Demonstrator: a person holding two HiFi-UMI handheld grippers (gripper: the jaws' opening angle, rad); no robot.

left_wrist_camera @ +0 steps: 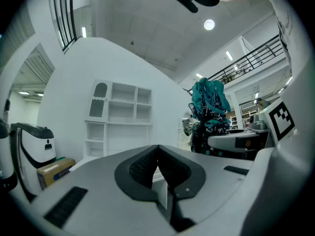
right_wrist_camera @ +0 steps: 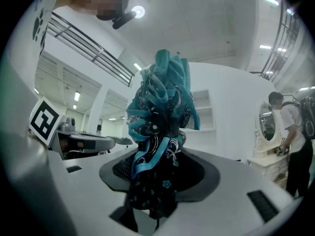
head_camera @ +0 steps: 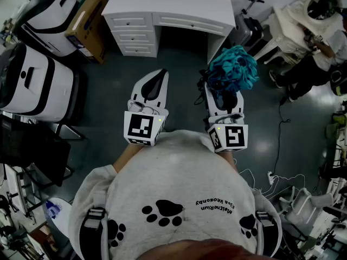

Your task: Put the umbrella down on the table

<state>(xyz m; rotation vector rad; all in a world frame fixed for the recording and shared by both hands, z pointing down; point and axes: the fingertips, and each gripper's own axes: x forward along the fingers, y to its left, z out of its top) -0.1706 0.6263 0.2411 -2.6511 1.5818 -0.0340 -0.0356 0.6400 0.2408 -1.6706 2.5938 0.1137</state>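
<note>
**A:** Status, nearest first?

**B:** Left gripper (left_wrist_camera: pixel 157 154) is on the near side of the table (head_camera: pixel 168 1), well short of it. Its jaws are pressed together at the tips with nothing between them. It points level toward the table.

**A:** Right one?

**B:** Right gripper (head_camera: pixel 221 103) is on the same near side, also level. Its jaws are clamped on the umbrella (head_camera: pixel 233 69), which is folded, teal over black with small flowers. The dark lower part sits between the pads. The bunched teal canopy stands out past the jaw tips, toward the table's right end.

**A:** Any contact with the table?

**B:** None. Bare dark floor (head_camera: pixel 179 91) lies between the umbrella and the table front.

**A:** The table itself?

**B:** White, with drawers under its left end and open knee space toward the right. Most of the top looks bare. 2 small coloured things sit at its far edge, too blurred to name. A cardboard box (head_camera: pixel 87 18) stands just left of the table.

**A:** Progress?

**B:** My reading is carry stage only. Done: the umbrella is up and held in 1 gripper. Left to do:
- close the gap to the table
- bring the umbrella over the top
- lower it until it rests there
- open the right jaws and draw clear

The left gripper seems to have no role unless the umbrella needs steadying.
</note>
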